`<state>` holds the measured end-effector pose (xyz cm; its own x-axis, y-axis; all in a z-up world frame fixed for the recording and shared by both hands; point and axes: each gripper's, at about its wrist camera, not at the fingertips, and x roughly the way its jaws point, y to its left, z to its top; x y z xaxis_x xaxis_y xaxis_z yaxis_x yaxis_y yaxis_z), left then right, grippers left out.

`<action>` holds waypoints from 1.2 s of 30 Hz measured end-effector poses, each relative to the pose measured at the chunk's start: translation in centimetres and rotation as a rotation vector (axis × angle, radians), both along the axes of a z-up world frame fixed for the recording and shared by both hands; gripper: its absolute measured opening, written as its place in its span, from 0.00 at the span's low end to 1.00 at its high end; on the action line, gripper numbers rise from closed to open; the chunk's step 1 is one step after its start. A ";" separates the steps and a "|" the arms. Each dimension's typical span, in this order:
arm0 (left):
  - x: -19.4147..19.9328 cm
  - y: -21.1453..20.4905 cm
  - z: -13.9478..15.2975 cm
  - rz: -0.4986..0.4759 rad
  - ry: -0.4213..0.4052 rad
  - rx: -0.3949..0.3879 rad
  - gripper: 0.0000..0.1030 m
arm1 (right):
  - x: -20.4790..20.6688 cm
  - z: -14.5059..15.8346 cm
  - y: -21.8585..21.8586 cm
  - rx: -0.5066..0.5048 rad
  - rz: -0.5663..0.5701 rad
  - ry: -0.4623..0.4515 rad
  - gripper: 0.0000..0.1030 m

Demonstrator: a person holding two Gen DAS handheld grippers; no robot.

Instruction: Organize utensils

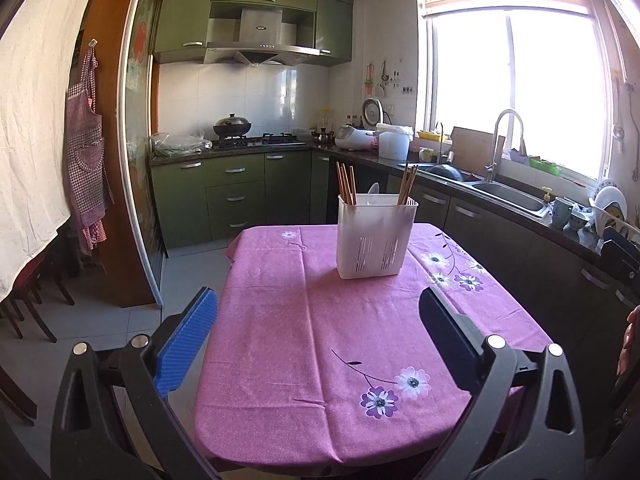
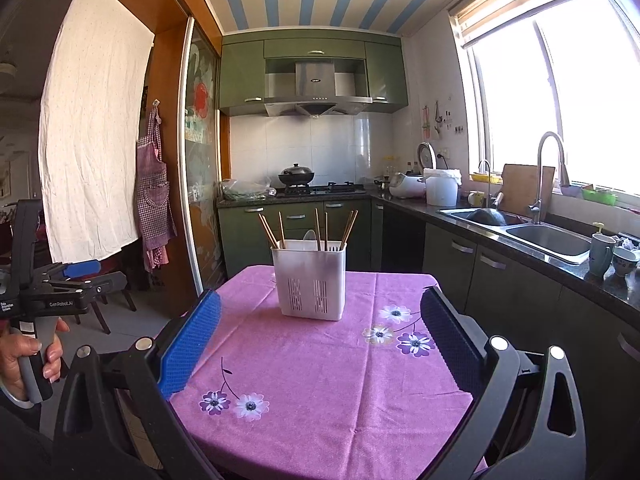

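A: Where do things stand?

B: Both grippers are spread wide with nothing between the fingers. The left gripper (image 1: pixel 316 344) hangs over the near part of the pink tablecloth (image 1: pixel 280 300), and the white utensil holder (image 1: pixel 376 236) stands ahead of it, slightly to its right. From the right gripper (image 2: pixel 320 344) the holder (image 2: pixel 310 280) sits straight ahead, well apart from the fingertips.

A: And the utensils?

B: Chopsticks (image 2: pixel 272 230) and a pale spoon (image 2: pixel 309 235) stand upright in the holder. I see nothing loose on the cloth.

A: So what's the step?

B: Probably finishing, or a last check. If a chopstick needs moving, I'd come in from above, narrow the fingers first, and steady the holder with the other gripper; it looks light and could tip.
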<state>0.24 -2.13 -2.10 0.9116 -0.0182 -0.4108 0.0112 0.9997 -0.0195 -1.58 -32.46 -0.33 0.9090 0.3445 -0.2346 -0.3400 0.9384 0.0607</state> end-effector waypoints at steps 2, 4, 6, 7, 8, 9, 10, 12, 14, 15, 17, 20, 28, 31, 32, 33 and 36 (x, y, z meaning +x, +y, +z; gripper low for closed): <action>-0.9 0.3 0.3 0.010 -0.011 -0.002 0.93 | -0.7 0.4 0.1 -0.003 -0.003 -0.012 0.95; -1.4 0.5 0.4 0.015 -0.014 -0.007 0.93 | -1.2 0.6 0.1 -0.011 -0.019 -0.021 0.95; -1.8 0.7 0.5 0.011 -0.016 -0.015 0.93 | -1.3 0.8 0.0 -0.009 -0.036 -0.017 0.95; -2.0 0.8 0.5 0.011 -0.018 -0.019 0.93 | -1.2 0.8 -0.1 -0.005 -0.041 -0.012 0.95; -2.1 0.9 0.5 0.013 -0.019 -0.021 0.93 | -1.2 0.8 -0.1 -0.004 -0.046 -0.008 0.95; -2.2 0.9 0.4 0.012 -0.019 -0.021 0.93 | -1.0 0.7 -0.1 -0.006 -0.054 -0.003 0.95; -2.2 0.9 0.4 0.011 -0.020 -0.020 0.93 | -0.9 0.6 -0.1 -0.011 -0.062 0.002 0.95; -2.1 0.9 0.3 0.013 -0.016 -0.017 0.93 | -0.5 0.5 0.0 -0.020 -0.067 0.010 0.95; -1.9 0.9 0.2 0.013 -0.008 -0.018 0.93 | -0.1 0.3 0.2 -0.024 -0.066 0.021 0.95; -1.8 1.0 0.2 0.014 -0.006 -0.020 0.93 | 0.0 0.1 0.3 -0.025 -0.064 0.026 0.96; -1.7 0.9 0.0 0.014 -0.002 -0.020 0.93 | 0.3 -0.1 0.5 -0.030 -0.061 0.033 0.95; -1.7 0.9 -0.1 0.014 0.003 -0.017 0.93 | 0.9 -0.4 0.8 -0.034 -0.055 0.043 0.95; -1.7 1.1 -0.1 0.019 0.004 -0.015 0.93 | 1.3 -0.8 0.7 -0.030 -0.057 0.051 0.95; -1.7 1.0 -0.2 0.020 0.008 -0.016 0.93 | 1.4 -1.0 0.7 -0.028 -0.058 0.055 0.95; -1.6 1.0 -0.2 0.020 0.009 -0.016 0.93 | 1.5 -1.0 0.7 -0.028 -0.057 0.056 0.95; -1.6 1.0 -0.2 0.020 0.010 -0.015 0.93 | 1.5 -1.1 0.7 -0.027 -0.057 0.058 0.95; -1.6 1.0 -0.2 0.022 0.011 -0.014 0.93 | 1.6 -1.2 0.7 -0.027 -0.056 0.061 0.95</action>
